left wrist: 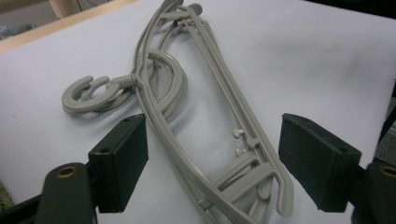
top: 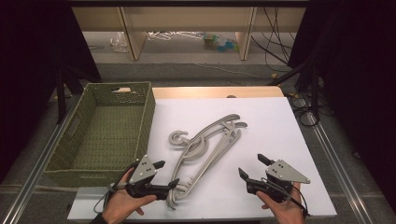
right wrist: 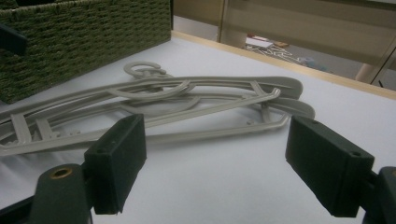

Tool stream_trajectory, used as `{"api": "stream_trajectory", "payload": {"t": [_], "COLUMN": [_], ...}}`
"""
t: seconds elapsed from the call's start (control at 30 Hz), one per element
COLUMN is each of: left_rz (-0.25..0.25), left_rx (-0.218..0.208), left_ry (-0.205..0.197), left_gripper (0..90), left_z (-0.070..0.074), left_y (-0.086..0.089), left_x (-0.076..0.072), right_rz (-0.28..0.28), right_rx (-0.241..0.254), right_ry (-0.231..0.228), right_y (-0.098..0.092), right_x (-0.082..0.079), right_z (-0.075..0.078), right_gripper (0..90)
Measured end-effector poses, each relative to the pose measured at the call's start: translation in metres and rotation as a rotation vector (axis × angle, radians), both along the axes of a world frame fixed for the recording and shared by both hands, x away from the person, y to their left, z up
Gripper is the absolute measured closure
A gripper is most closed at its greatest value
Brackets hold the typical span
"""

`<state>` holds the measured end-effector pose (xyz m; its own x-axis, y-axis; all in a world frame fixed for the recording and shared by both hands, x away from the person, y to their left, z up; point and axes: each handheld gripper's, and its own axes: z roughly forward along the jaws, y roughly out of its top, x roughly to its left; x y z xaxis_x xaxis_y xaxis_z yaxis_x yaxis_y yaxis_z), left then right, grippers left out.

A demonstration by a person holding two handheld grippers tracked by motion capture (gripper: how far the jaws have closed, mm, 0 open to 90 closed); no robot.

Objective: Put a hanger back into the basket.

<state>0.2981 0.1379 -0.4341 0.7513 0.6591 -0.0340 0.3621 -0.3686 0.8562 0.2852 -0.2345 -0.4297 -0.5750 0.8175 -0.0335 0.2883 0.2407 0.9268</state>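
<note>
Several grey hangers lie tangled in a heap on the white tabletop (top: pixel 280 130), and the work in hand looks like clearing them into the basket (top: pixel 109 128), the woven green one that stands at the left edge, just beside the heap. Going by size: tabletop, then basket, then hangers (top: pixel 205 149), then the two grippers at the near edge.

The hangers run slantwise from near left to far right, hooks curled toward the basket, arms overlapping so that I cannot tell how many there are.

The left gripper (top: pixel 164 173) sits at the heap's near end; its jaws stand wide apart and straddle the lower arms of the hangers (left wrist: pixel 219 140) without pressing on them, so nothing is held. The right gripper (top: pixel 253 167) rests a little apart to the right of the heap, jaws likewise wide and holding nothing, facing the hangers (right wrist: pixel 187 100) side-on.

My judgement: this is the reach, before any grasp. Next the left jaws should close on one arm only, and the right may need to pin the rest so the heap does not rise together.
</note>
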Motion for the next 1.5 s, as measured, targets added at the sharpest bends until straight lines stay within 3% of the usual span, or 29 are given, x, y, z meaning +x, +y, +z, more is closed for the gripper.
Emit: {"api": "stream_trajectory", "payload": {"t": [0.1, 0.13, 0.2, 0.3, 0.43, 0.47, 0.5, 0.53, 0.57, 0.6, 0.63, 0.73, 0.77, 0.87, 0.93, 0.97, 1.1, 1.5], "left_rz": [-0.010, 0.004, 0.010, 0.020, 0.038, 0.038, 0.040, 0.060, 0.050, 0.047, 0.047, 0.056, 0.055, 0.061, 0.072, 0.051, 0.043, 0.061], "left_rx": [0.041, 0.065, 0.056, 0.151, 0.227, 0.227, 0.260, 0.258, 0.293, 0.299, 0.299, 0.314, 0.316, 0.347, 0.340, 0.369, 0.374, 0.380], "left_ry": [-0.009, 0.007, 0.010, 0.011, 0.055, 0.055, 0.067, 0.062, 0.058, 0.032, 0.032, 0.057, 0.060, 0.050, 0.050, 0.069, 0.104, 0.126], "left_gripper": [30.3, 31.5, 33.5, 37.9, 45.4, 47.9, 49.3, 50.0, 51.3, 52.3, 52.7, 54.0, 54.9, 57.0, 57.3, 57.6, 59.2, 65.3], "left_z": [0.000, 0.000, -0.001, -0.007, -0.015, -0.015, -0.016, -0.018, -0.017, -0.017, -0.017, -0.020, -0.021, -0.021, -0.023, -0.025, -0.030, -0.034], "left_y": [-0.009, -0.011, -0.013, -0.022, -0.029, -0.029, -0.030, -0.033, -0.033, -0.035, -0.035, -0.040, -0.042, -0.047, -0.049, -0.049, -0.050, -0.050], "left_x": [0.012, 0.015, 0.019, 0.037, 0.055, 0.055, 0.060, 0.060, 0.061, 0.063, 0.063, 0.067, 0.068, 0.069, 0.070, 0.075, 0.079, 0.086], "right_rz": [0.003, 0.003, 0.006, 0.009, 0.023, 0.026, 0.028, 0.030, 0.029, 0.030, 0.030, 0.032, 0.032, 0.042, 0.041, 0.040, 0.046, 0.079], "right_rx": [-0.011, -0.010, -0.014, -0.012, -0.026, -0.031, -0.030, -0.033, -0.034, -0.026, -0.026, -0.030, -0.037, -0.032, -0.043, -0.047, -0.038, -0.036], "right_ry": [-0.010, -0.012, -0.005, -0.016, -0.021, -0.033, -0.035, -0.031, -0.030, -0.010, -0.010, -0.007, -0.029, -0.018, -0.022, -0.019, -0.032, -0.050], "right_y": [0.000, 0.000, -0.001, 0.000, 0.001, 0.001, 0.001, 0.000, -0.001, 0.000, 0.000, 0.000, 0.000, 0.002, 0.001, 0.001, 0.001, 0.003], "right_x": [-0.001, -0.001, -0.001, -0.001, -0.002, -0.001, -0.001, -0.001, -0.001, -0.002, -0.002, -0.002, -0.001, -0.002, -0.002, -0.002, -0.001, -0.002], "right_z": [0.000, 0.000, 0.000, 0.000, 0.001, 0.001, 0.001, 0.001, 0.001, 0.001, 0.001, 0.001, 0.001, 0.001, 0.001, 0.002, 0.001, 0.003], "right_gripper": [21.7, 21.8, 21.8, 22.1, 23.0, 23.1, 23.2, 23.3, 23.3, 23.4, 23.4, 23.9, 24.1, 24.2, 24.4, 24.4, 24.5, 24.7]}}
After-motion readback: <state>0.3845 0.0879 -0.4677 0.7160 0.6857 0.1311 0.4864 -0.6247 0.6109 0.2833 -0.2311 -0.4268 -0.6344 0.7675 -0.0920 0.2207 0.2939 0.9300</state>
